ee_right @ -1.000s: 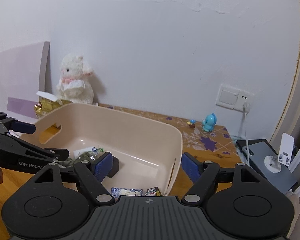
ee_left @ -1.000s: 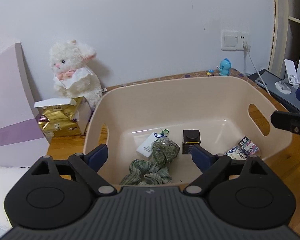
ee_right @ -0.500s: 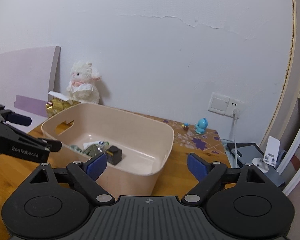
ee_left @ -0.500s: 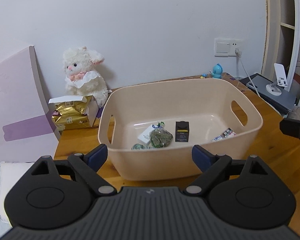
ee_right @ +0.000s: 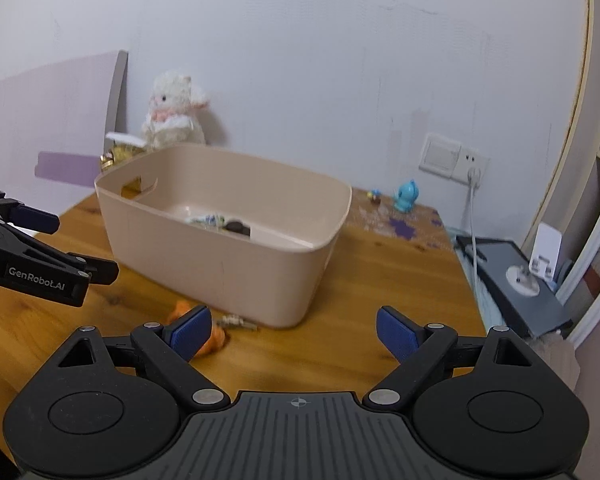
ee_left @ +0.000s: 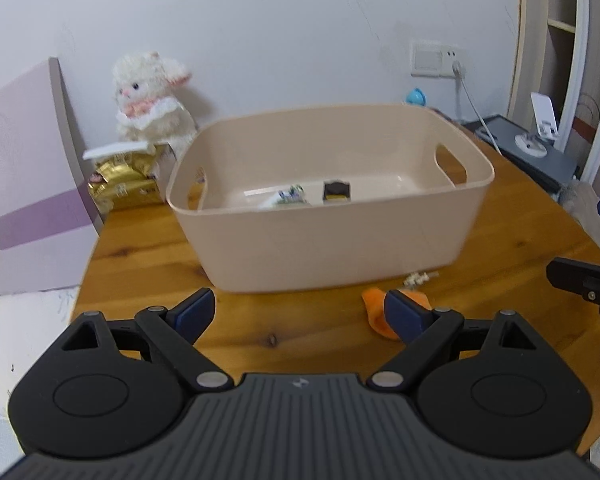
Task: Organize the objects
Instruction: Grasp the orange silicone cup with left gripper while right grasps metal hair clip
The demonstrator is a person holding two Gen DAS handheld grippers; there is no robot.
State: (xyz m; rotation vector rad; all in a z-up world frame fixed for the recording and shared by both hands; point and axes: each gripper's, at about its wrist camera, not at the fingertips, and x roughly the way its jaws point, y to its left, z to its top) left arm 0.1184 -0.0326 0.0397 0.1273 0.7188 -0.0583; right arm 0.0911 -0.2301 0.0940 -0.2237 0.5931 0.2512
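So there's a beige plastic storage bin with cut-out handles [ee_left: 332,236] sitting on the round wooden table [ee_left: 140,256], roughly mid-table toward the back edge by the wall. Inside it you can make out a small black box with a yellow stripe [ee_left: 337,192] and a white packet with some greenish stuff on it [ee_left: 286,197], both lying on the bin floor; the rest is hidden by the near wall.

Two things are out on the table, near the front wall of the bin: a small orange soft object [ee_left: 374,312] and, between it and the bin, a tiny pale metal trinket [ee_left: 419,278], too blurry to tell what it is. In the right wrist view the orange thing [ee_right: 216,338] is half hidden behind one blue pad.

The left gripper [ee_left: 298,314] hangs over the front part of the table, fingers spread wide, nothing between them. The right gripper [ee_right: 294,330] is the same deal, spread wide and empty, lower right of the bin's near corner.

Back left corner of the table: a white plush lamb with a pink collar [ee_left: 150,100] against the wall, with a gold foil bag in a white box [ee_left: 126,182] in front of it. A blue toy figure [ee_right: 406,196] stands at the back edge near the white wall socket [ee_right: 454,156].
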